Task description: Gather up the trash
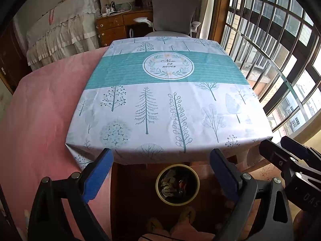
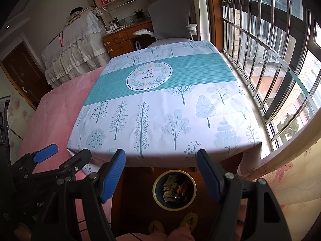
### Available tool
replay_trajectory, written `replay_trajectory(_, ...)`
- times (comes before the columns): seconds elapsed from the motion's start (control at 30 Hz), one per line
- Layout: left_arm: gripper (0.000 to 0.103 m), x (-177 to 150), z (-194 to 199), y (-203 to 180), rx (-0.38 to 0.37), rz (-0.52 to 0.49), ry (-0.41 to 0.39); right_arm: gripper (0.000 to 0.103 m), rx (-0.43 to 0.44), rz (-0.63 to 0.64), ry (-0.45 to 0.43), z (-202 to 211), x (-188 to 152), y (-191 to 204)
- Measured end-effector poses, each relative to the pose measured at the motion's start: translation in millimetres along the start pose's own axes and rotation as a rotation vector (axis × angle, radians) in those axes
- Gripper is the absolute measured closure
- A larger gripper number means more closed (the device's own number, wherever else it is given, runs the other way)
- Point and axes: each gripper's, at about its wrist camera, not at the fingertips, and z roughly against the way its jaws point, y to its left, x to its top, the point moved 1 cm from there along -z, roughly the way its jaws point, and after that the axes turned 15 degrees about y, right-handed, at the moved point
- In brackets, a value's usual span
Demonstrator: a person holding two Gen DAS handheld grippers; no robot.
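A round bin [image 1: 177,183] with a yellow rim stands on the wooden floor below the table's near edge, holding crumpled paper and wrappers [image 1: 170,182]. The right wrist view shows the same bin [image 2: 174,188] and its trash [image 2: 172,187]. My left gripper [image 1: 162,160] hangs open above the bin with nothing between its blue pads [image 1: 100,172]. My right gripper [image 2: 160,160] is open too, empty, beside the left one. The right gripper's fingers [image 1: 284,156] show at the right edge of the left wrist view; the left gripper's fingers [image 2: 52,156] show at the left of the right wrist view.
A table under a white and teal tree-print cloth [image 1: 166,100] fills the middle, its top bare. A pink bed [image 1: 44,108] lies to the left, barred windows [image 1: 280,50] to the right, a grey office chair [image 1: 172,16] beyond. A person's slippered feet [image 2: 172,224] stand near the bin.
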Motion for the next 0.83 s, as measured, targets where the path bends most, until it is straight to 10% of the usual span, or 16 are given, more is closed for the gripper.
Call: replay_trajectory(0.83,0.007,-6.5,-10.0,-5.7,-0.006,0.018,0.048,0.029,0.023,0.021,0.036,-7.9,1.9,-11.5)
